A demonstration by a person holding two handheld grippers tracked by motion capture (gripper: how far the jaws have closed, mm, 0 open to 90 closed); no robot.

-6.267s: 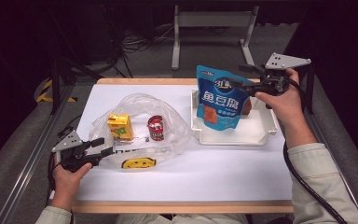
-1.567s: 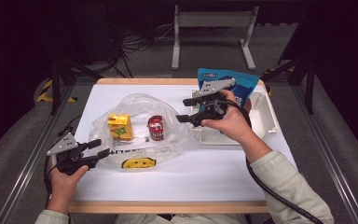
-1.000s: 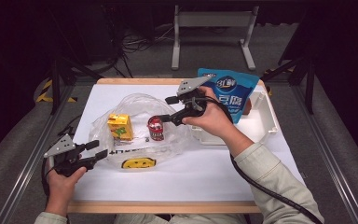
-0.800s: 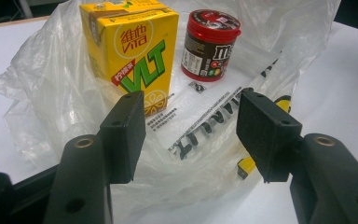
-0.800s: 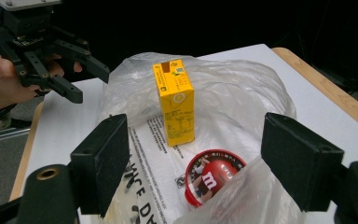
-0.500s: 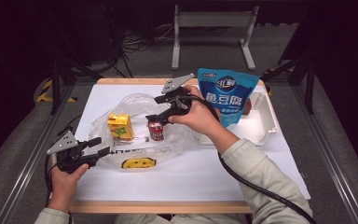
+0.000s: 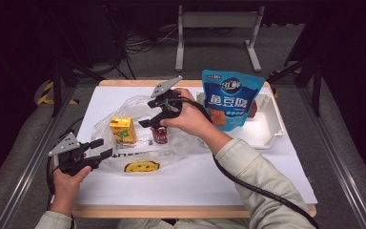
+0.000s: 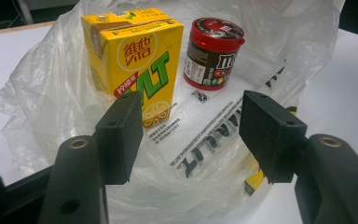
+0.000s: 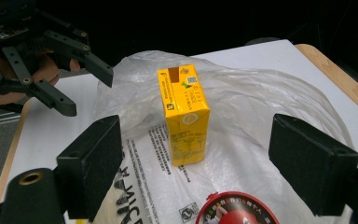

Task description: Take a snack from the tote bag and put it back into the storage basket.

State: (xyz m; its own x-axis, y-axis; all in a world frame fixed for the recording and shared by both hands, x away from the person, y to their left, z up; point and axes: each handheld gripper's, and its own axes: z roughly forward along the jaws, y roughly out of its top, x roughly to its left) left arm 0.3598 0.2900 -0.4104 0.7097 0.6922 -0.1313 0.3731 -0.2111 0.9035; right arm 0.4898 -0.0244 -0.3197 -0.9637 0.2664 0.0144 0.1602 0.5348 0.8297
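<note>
A clear plastic bag (image 7: 171, 148) lies spread on the white table. On it stand a yellow drink carton (image 7: 123, 130) (image 8: 135, 60) (image 9: 185, 114) and a red-lidded candy can (image 7: 160, 135) (image 8: 213, 51) (image 9: 237, 211). My right gripper (image 7: 148, 113) (image 9: 200, 154) hovers just above the can, open; its jaws have just been opening and nothing is gripped between them. My left gripper (image 7: 102, 149) (image 8: 191, 126) (image 9: 88, 91) stands open at the bag's near left edge, its jaws just widened, with film below them but not pinched.
A blue snack pouch (image 7: 231, 98) stands upright in a white tray (image 7: 267, 136) at the right of the table. A cable trails from the right gripper along the person's sleeve. A metal stand (image 7: 217, 28) is behind the table.
My right gripper has travelled left from the pouch at the tray to above the red can, jaws wider. The pouch stays standing in the tray. The left gripper has kept its place.
</note>
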